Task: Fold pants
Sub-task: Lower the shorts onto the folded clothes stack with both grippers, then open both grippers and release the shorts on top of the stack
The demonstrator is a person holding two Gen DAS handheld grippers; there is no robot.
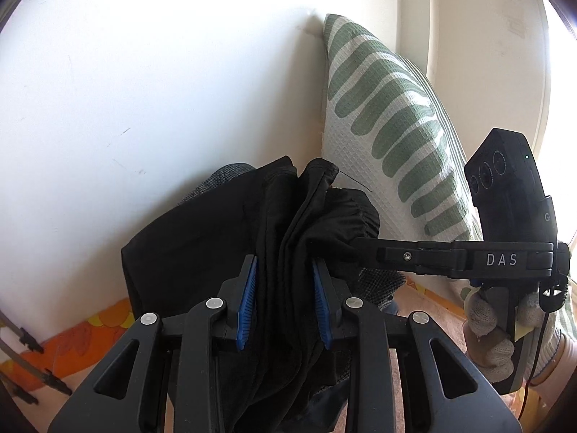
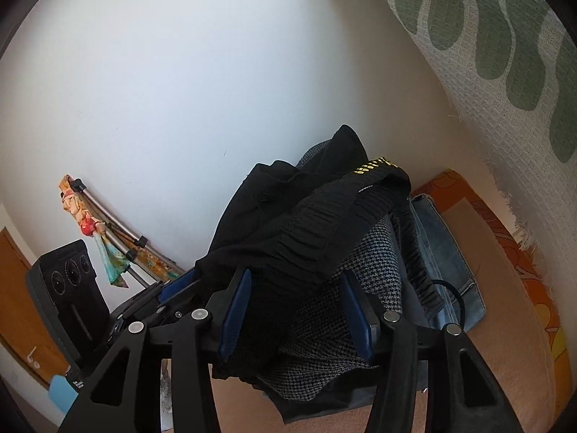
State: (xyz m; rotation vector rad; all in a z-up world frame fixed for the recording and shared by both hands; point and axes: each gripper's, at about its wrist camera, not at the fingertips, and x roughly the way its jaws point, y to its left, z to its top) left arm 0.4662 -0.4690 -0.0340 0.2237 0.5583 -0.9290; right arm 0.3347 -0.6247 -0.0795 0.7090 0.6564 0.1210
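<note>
Your left gripper (image 1: 285,303) pinched a bunched fold of the black pants (image 1: 216,231); your right gripper (image 2: 295,314) stood half-open around the pile, the pants draped over checked fabric (image 2: 360,270).

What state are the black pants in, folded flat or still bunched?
Bunched. The black pants hang in loose vertical folds between the left gripper fingers, elastic waistband crumpled on top, draped over a houndstooth garment.

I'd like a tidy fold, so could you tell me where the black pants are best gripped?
Grip the black pants at the gathered elastic waistband, coming from the near side. It forms a thick raised ridge on top of the pile, likely firmer to pinch than the loose cloth bunched below.
</note>
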